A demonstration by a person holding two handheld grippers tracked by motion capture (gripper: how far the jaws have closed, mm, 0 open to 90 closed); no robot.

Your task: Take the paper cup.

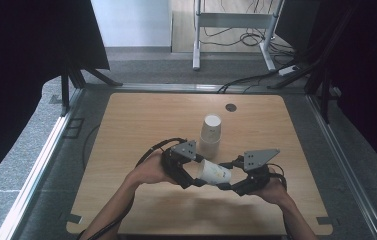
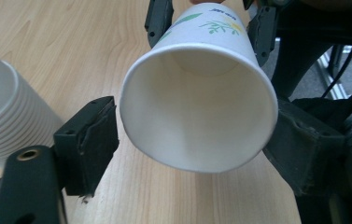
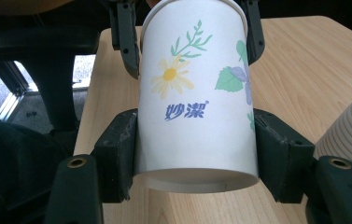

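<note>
A white paper cup (image 1: 215,171) with a flower print lies on its side just above the table, between my two grippers. My right gripper (image 1: 228,176) is shut on its base end; in the right gripper view both pads press the cup (image 3: 197,93) at the gripper (image 3: 197,156). My left gripper (image 1: 196,174) has its jaws around the cup's mouth. In the left gripper view the round rim of the cup (image 2: 197,112) faces the camera at the gripper (image 2: 197,144). One pad meets the rim and the other pad (image 2: 89,140) stands a sliver off it.
A stack of upturned paper cups (image 1: 210,132) stands just behind the grippers, also seen as the stack (image 2: 5,116) and the stack (image 3: 351,135). The wooden table (image 1: 141,120) has a cable hole (image 1: 231,107) at the back. A desk frame (image 1: 236,22) and cables lie on the floor beyond.
</note>
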